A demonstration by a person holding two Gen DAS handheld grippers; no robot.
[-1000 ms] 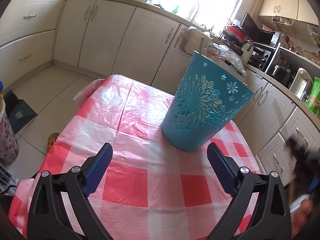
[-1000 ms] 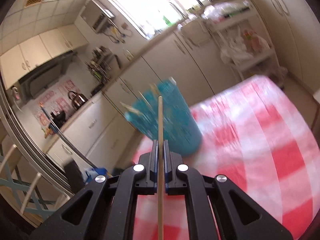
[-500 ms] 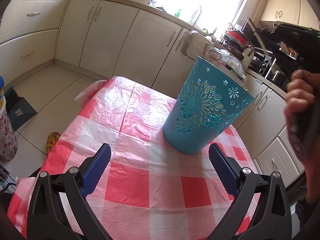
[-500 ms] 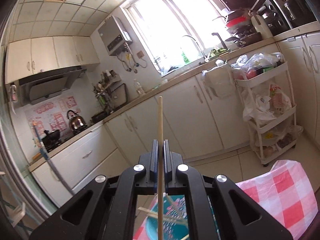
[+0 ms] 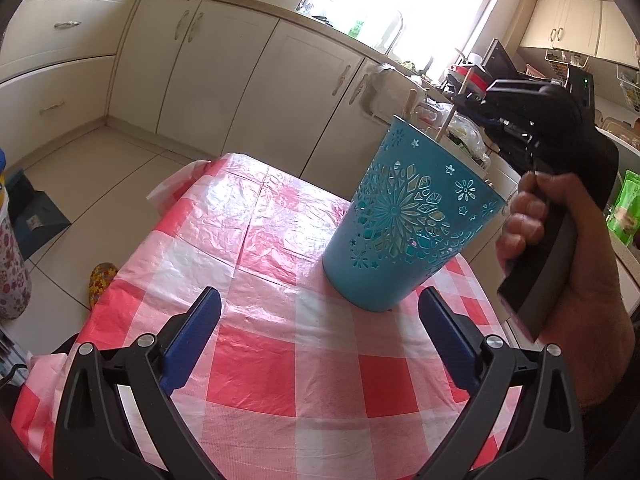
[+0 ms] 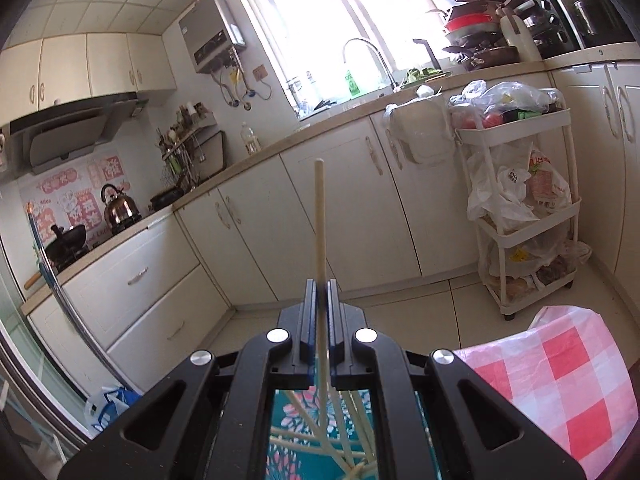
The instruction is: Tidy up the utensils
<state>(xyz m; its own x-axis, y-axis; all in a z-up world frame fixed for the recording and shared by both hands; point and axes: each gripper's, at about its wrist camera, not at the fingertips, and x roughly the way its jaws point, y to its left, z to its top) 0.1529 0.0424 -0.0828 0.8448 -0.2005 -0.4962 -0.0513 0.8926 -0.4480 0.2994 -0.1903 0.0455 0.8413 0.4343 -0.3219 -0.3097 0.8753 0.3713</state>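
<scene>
The right gripper [image 6: 319, 300] has its fingers [image 6: 307, 320] pressed together on a single wooden chopstick [image 6: 319, 216], pinching it partway along its length. The stick runs up between the two blue pads, its upper end standing well clear above them, while its lower part passes down behind them into the blue holder [image 5: 408, 220]. From the right wrist view, more chopsticks [image 6: 352, 432] lie crossed inside the holder directly beneath the gripper. In the left wrist view the person's hand [image 5: 560, 248] holds the right gripper above and just past the far rim of the holder, with the stick slanting down into its mouth. The holder stands upright on the worktop [image 5: 304, 368], which is covered with a red and white checked cloth. The left gripper [image 5: 320, 328] hovers low over the cloth near the holder, fingers [image 5: 192, 336] spread wide with nothing between them.
</scene>
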